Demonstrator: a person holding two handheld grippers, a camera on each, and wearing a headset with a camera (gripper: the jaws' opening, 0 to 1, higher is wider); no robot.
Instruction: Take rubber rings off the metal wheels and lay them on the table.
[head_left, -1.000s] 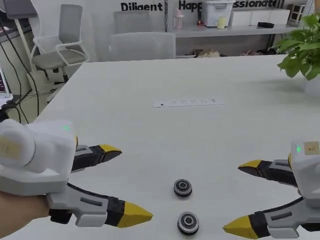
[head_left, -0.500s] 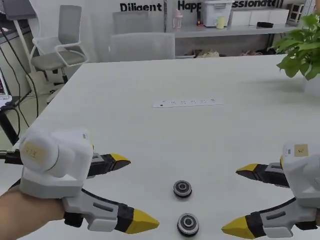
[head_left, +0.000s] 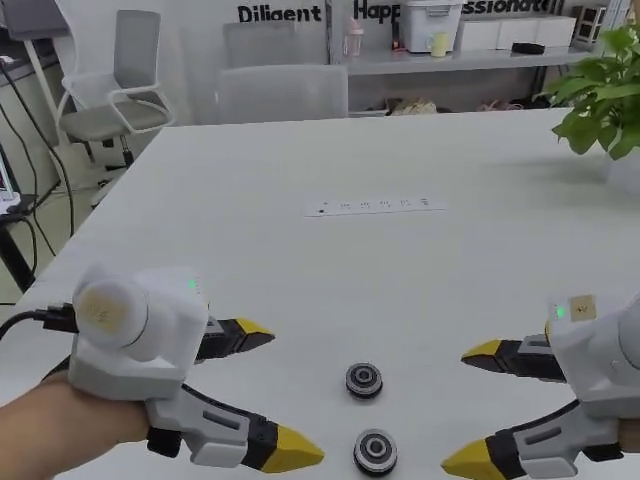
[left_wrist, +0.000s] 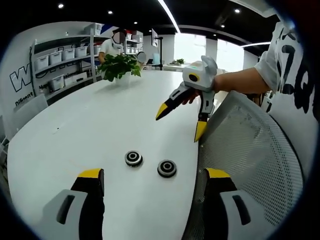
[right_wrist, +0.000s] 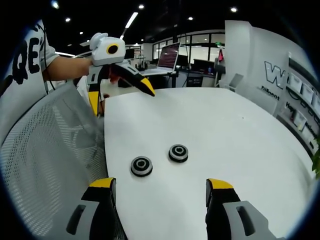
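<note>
Take the power strip (head_left: 375, 206) set flat into the white table (head_left: 250, 200) as the marker. Two small metal wheels lie flat on the table well on the person's side of the strip, almost straight below it in the head view: the far wheel (head_left: 364, 380) is closer to the strip, and the near wheel (head_left: 375, 450) lies just beyond it, close to the table's front edge. The wheels are near each other but not touching. Each carries a dark rubber ring (head_left: 358, 450) around its rim, so the rings are on the wheels and not on the table. The left gripper (head_left: 295, 398) hangs to the left of the strip's line, beside the wheels, with its yellow-tipped jaws spread wide and nothing between them. The right gripper (head_left: 455, 408) hangs to the right of that line, also spread wide and empty, its tips turned toward the wheels. Neither gripper touches a wheel. Past the strip's right end, at the table's far corner, stands a green plant (head_left: 600, 90).
</note>
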